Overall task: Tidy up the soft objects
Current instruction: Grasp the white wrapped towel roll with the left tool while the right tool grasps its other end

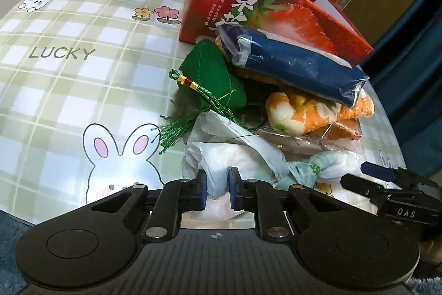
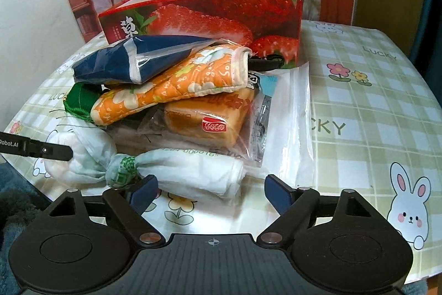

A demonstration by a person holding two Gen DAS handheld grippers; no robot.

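Observation:
A pile of soft things lies in front of a red strawberry box. On top is a blue packet, under it an orange flowered cloth, a wrapped bread and a green stuffed dumpling with a tassel. At the front lies a knotted white plastic bag. My left gripper is shut on one end of the white bag. My right gripper is open, with its jaws on either side of the bag's other end.
The table has a green checked cloth with rabbits. A clear zip bag lies right of the pile. The right gripper's finger shows at the right edge of the left wrist view. A wall poster stands behind the box.

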